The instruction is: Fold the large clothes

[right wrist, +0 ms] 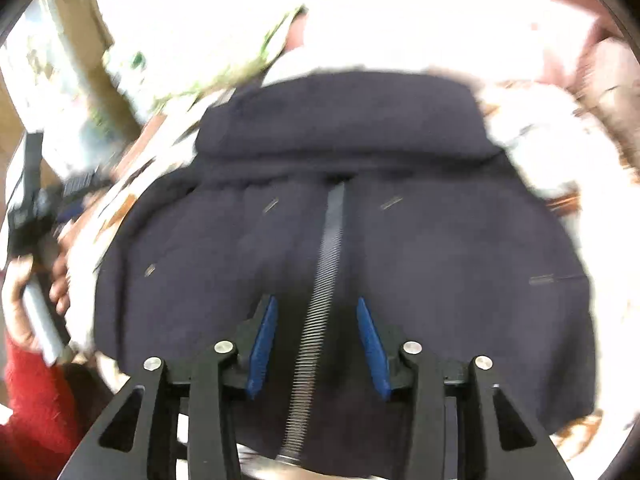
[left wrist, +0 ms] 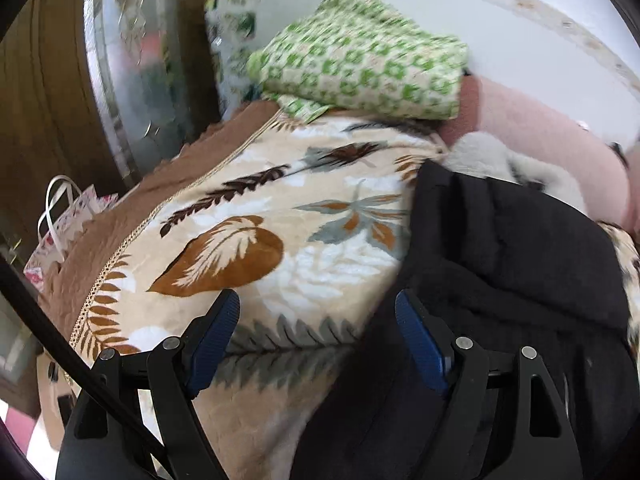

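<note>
A dark navy jacket (right wrist: 440,240) lies spread flat, collar at the far end, its zipper (right wrist: 332,240) running down the middle. My right gripper (right wrist: 317,300) hovers over the lower front, open, with the zipper line showing between its blue pads and nothing pinched. In the left wrist view the same jacket (left wrist: 500,260) fills the right side, lying on a leaf-print blanket (left wrist: 260,220). My left gripper (left wrist: 317,298) stands wide open above the jacket's left edge, one finger over the blanket, the other over the dark cloth, holding nothing.
A folded green-patterned cloth (left wrist: 360,64) sits at the blanket's far end, with pink fabric (left wrist: 540,136) and a white fluffy piece (left wrist: 488,156) beside it. A paper bag (left wrist: 68,220) stands at the left. A hand (right wrist: 24,300) in a red sleeve (right wrist: 36,400) shows far left.
</note>
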Demonstrator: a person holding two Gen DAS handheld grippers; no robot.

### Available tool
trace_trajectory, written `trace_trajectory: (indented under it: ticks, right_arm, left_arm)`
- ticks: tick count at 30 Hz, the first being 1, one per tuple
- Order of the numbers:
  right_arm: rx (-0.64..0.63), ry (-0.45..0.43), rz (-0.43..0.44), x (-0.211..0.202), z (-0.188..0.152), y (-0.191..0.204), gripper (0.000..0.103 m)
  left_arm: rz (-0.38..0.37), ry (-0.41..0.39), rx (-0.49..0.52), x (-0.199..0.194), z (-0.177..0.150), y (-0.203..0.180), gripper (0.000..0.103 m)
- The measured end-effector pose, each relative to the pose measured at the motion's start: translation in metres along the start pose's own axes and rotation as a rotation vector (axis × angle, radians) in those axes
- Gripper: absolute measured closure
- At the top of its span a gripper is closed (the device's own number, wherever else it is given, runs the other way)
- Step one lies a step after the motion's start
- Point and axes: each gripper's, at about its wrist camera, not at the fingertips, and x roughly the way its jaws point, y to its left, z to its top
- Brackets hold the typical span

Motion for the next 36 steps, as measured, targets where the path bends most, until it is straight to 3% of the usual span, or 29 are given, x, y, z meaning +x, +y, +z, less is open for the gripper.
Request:
trace_trajectory:
  ticks: [1,3,5,9,16,25,31,36]
  right_arm:
    - [0.012,-0.065,-0.056,-0.012,-0.002,-0.005,0.042]
    - [0.037,-0.197,-0.166,-0.027,-0.005,-0.014,0.02]
    - [0.06,-0.227,-0.209,-0.028,-0.008,-0.024,0.013]
    - [0.14,-0.181,-0.174,-0.013,-0.011,-0.039,0.013]
    - [0.076,-0.16,-0.195,-0.019,-0.016,-0.044,0.013]
    - [0.1,-0.147,-0.217,-0.026,-0.03,-0.067,0.013]
    - [0.147,-0.133,-0.269,-0.028,-0.028,-0.094,0.013]
    - [0.238,-0.077,-0.275,-0.024,-0.022,-0.14,0.013]
  left_arm:
    - [-0.007,-0.011,0.014,-0.008,-0.005,-0.001,0.024]
    - [0.009,-0.012,0.042,-0.023,-0.016,-0.002,0.024]
    - [0.026,-0.002,0.052,-0.032,-0.025,-0.001,0.024]
    - [0.065,0.011,0.081,-0.049,-0.04,-0.004,0.024]
    - [0.046,0.05,0.108,-0.062,-0.057,-0.02,0.024]
    - [0.031,0.096,0.157,-0.063,-0.069,-0.037,0.024]
    - [0.012,0.118,0.144,-0.055,-0.068,-0.028,0.024]
    - [-0.038,0.136,0.066,-0.032,-0.049,0.016,0.024]
